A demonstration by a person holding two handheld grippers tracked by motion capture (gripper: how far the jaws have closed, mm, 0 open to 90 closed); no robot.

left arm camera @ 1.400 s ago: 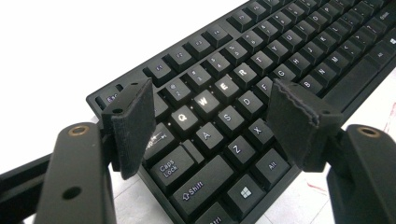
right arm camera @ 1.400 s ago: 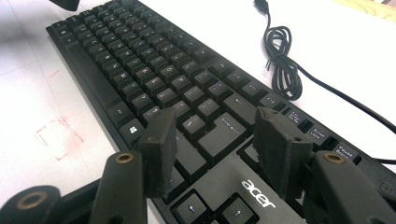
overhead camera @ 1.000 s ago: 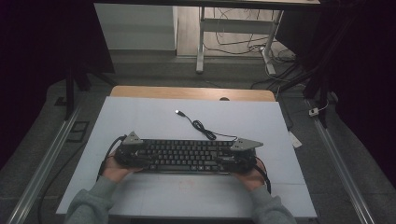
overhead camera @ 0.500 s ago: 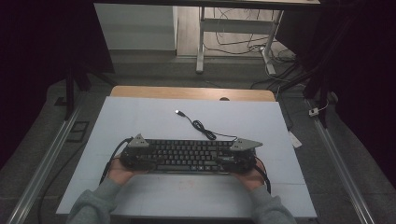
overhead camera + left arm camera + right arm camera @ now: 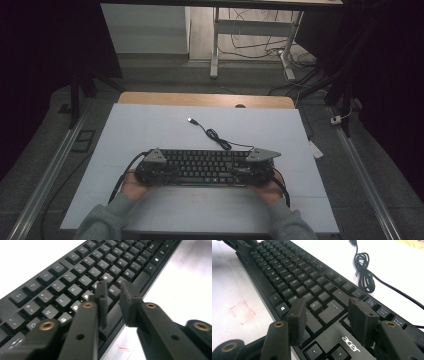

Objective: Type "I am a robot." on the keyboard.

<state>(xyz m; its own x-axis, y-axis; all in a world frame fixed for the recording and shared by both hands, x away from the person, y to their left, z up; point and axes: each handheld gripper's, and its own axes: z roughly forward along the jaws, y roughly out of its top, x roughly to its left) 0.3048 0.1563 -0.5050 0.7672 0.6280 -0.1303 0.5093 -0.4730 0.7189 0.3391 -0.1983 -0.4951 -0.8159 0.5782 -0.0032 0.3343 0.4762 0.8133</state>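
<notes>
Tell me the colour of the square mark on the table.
Red, a faint square outline on the white table beside the keyboard; right gripper view shows it best.

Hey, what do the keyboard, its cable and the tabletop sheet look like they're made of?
Keyboard: likely matte black plastic, with moulded keycaps and white printed legends. Cable: black and smooth, probably rubber or vinyl sheathing, since it coils loosely. Table sheet: pale, flat and matte, perhaps paper or laminate; it bears faint red pen marks.
</notes>
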